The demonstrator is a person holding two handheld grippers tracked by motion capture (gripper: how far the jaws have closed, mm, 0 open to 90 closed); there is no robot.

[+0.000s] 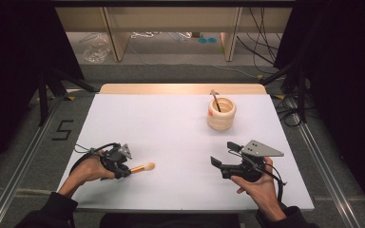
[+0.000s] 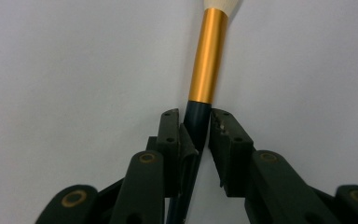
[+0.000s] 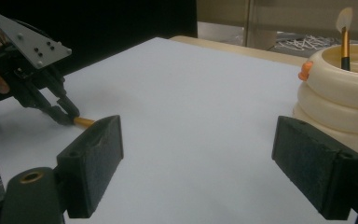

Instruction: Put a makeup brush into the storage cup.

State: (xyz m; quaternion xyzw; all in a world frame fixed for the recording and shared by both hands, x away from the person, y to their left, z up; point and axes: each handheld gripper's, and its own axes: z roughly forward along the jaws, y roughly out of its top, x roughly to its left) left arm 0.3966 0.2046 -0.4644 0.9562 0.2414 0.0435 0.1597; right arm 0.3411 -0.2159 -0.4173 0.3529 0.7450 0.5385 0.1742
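Gold-banded, dark-handled makeup brush (image 2: 208, 60) lies on the matte white table (image 1: 171, 128), clamped by the left gripper (image 2: 196, 128). Right gripper (image 3: 198, 163) gapes empty near the ribbed cream holder (image 1: 221, 114); floor tape reads "5" (image 1: 62, 129).

We look down on a white rectangular worktop (image 1: 180, 123) with a pale wooden strip (image 1: 180, 89) along its far edge, standing on a grey carpeted floor (image 1: 24, 137) marked with a black figure five (image 1: 62, 130). Beyond it we see light wooden shelving (image 1: 171, 28), loose black cables (image 1: 261, 42) and a crumpled clear plastic bag (image 1: 96, 49). Black curtains (image 1: 14, 57) close both sides, with metal floor rails (image 1: 323, 166) beside the worktop.
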